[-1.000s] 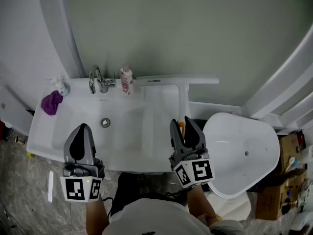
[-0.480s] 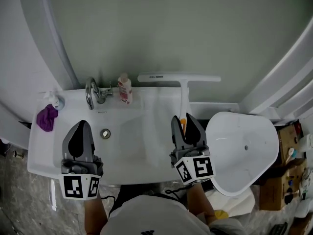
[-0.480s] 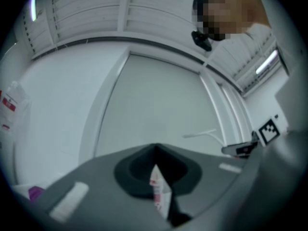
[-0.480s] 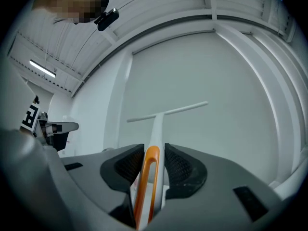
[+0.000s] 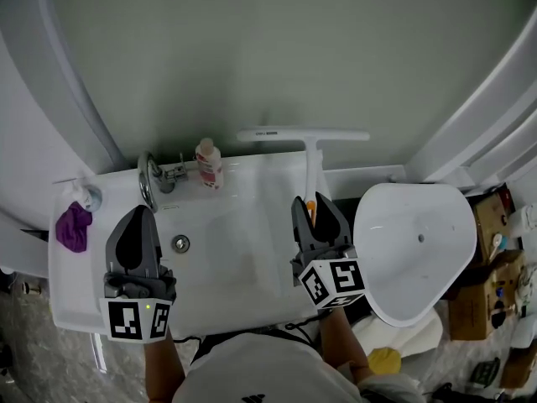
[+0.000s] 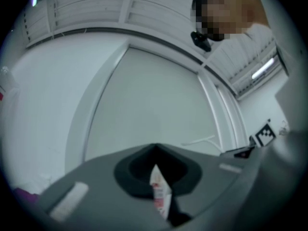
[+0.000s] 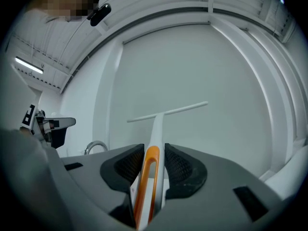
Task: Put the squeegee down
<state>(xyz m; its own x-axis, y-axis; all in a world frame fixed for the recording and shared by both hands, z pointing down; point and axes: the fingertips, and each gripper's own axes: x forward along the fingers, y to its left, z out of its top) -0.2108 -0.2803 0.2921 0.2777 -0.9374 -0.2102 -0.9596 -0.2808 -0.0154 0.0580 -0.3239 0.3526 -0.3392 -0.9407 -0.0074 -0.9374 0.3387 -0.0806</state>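
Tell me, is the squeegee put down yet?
Not yet. Nothing looks done: the right tongs grip the squeegee by its handle, its blade raised above the sink. The left tongs are shut and empty. Left to do: lower it onto something and let go.

This is a bathroom. A white washbasin (image 5: 231,263) with a round drain (image 5: 180,243) and a chrome tap (image 5: 149,181) stands against a grey wall, just beside a white toilet (image 5: 411,250) with its lid down. A small bottle (image 5: 208,163) and a purple cloth (image 5: 73,225) sit on the basin's rim, a white squeegee (image 5: 306,141) shows above it, and the floor (image 5: 25,347) is marbled tile.
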